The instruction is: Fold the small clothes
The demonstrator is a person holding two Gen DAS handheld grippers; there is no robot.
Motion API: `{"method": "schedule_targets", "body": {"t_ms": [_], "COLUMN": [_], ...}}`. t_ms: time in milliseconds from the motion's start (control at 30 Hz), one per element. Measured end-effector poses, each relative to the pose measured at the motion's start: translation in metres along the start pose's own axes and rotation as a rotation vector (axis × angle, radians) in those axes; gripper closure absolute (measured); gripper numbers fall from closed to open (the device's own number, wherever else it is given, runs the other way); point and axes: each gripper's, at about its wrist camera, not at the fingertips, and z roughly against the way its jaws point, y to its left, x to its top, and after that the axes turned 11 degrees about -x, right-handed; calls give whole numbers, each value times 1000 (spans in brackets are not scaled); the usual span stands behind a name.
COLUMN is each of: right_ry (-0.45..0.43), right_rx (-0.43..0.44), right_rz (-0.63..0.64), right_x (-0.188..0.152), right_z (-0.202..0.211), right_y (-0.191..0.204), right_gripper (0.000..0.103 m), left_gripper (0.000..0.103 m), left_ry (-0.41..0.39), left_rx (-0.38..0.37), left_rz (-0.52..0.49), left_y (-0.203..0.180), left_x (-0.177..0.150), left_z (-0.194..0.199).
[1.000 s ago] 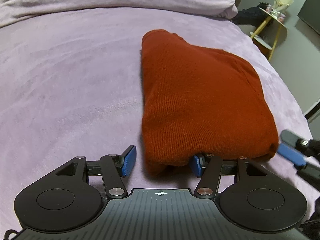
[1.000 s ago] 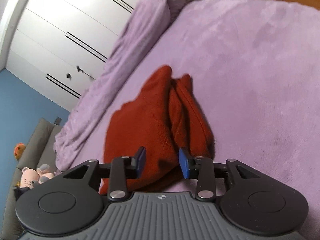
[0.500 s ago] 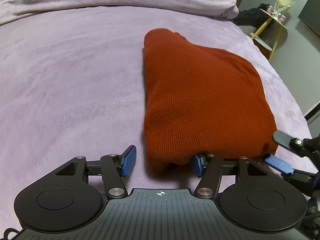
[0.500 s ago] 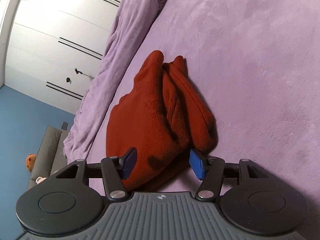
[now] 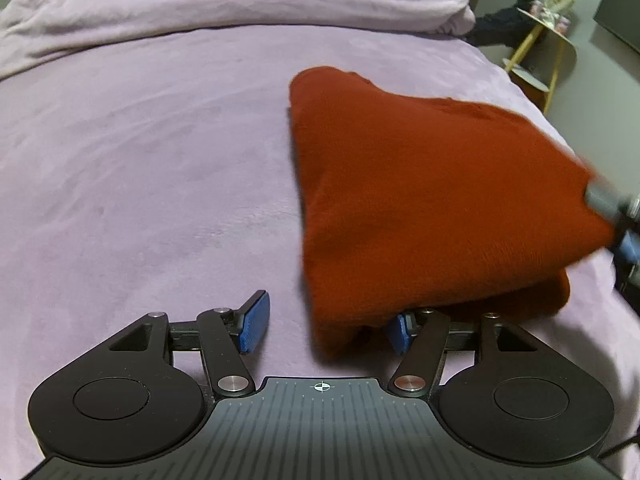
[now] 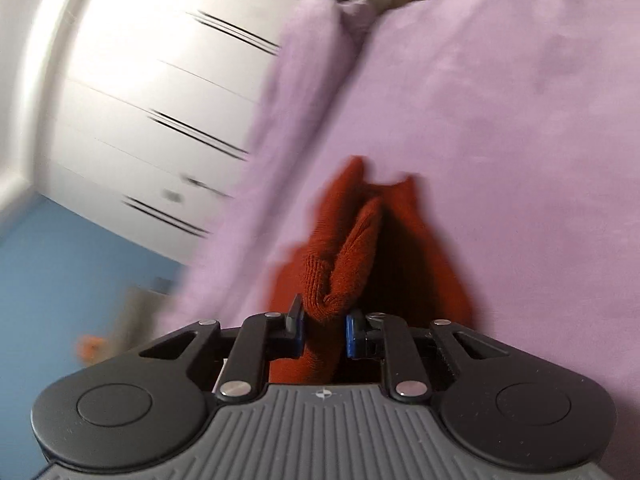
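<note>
- The rust-red knitted garment (image 5: 432,200) lies folded on the bed (image 5: 160,160), a thick bundle on the lilac plush cover, toward the side of the bed nearest the yellow side table (image 5: 548,36).
- One corner of the garment is lifted off the cover: seen from the left wrist, the upper layer rises at the right edge while the lower layer stays flat underneath.
- The right gripper (image 6: 324,332) has that lifted corner. Its jaws are closing, and a bunched fold of the knit sits pinched between the blue pads (image 6: 351,336), with the fabric bulging out just ahead of them.
- From the left wrist the right gripper (image 5: 616,216) shows only as a blurred dark shape at the garment's right edge.
- The left gripper (image 5: 326,328) sits low at the near edge of the garment, jaws opening and standing wide. Its left pad rests over bare cover, clear of the cloth; its right pad is tucked at the hem, partly hidden under it. Nothing is gripped.
- A rumpled lilac duvet (image 5: 240,4) is heaped along the far side of the bed.
- Beyond it stand white wardrobe doors (image 6: 140,92) with dark slot handles, beside a blue wall (image 6: 60,280).
</note>
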Motion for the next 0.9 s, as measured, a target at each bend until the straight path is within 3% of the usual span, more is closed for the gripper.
{"method": "schedule_targets", "body": {"t_ms": [33, 167, 267, 433, 567, 667, 767, 900], "right_ry": [11, -23, -52, -51, -63, -137, -68, 45], "right_rx": [-49, -89, -5, -118, -223, -265, -266, -296], "right_rz": [29, 147, 195, 317, 386, 397, 426, 519], "right_x": [-4, -8, -8, -15, -3, 16, 33, 50], "right_z": [-7, -1, 9, 6, 29, 39, 14, -51], "right_y": [-4, 11, 17, 11, 24, 39, 74, 129], "right_gripper": [87, 87, 86, 86, 64, 64, 72, 82], "left_gripper": [37, 37, 39, 37, 34, 37, 37, 37], "left_ry": [3, 20, 13, 25, 66, 77, -2, -52], "left_rx": [0, 1, 7, 2, -33, -23, 9, -46], "left_rz": [16, 14, 16, 18, -35, -73, -44, 30], "left_y": [3, 6, 8, 14, 26, 39, 41, 24], "left_x": [0, -2, 1, -1, -8, -2, 24, 71], "left_z": [-1, -4, 2, 1, 14, 36, 48, 25]}}
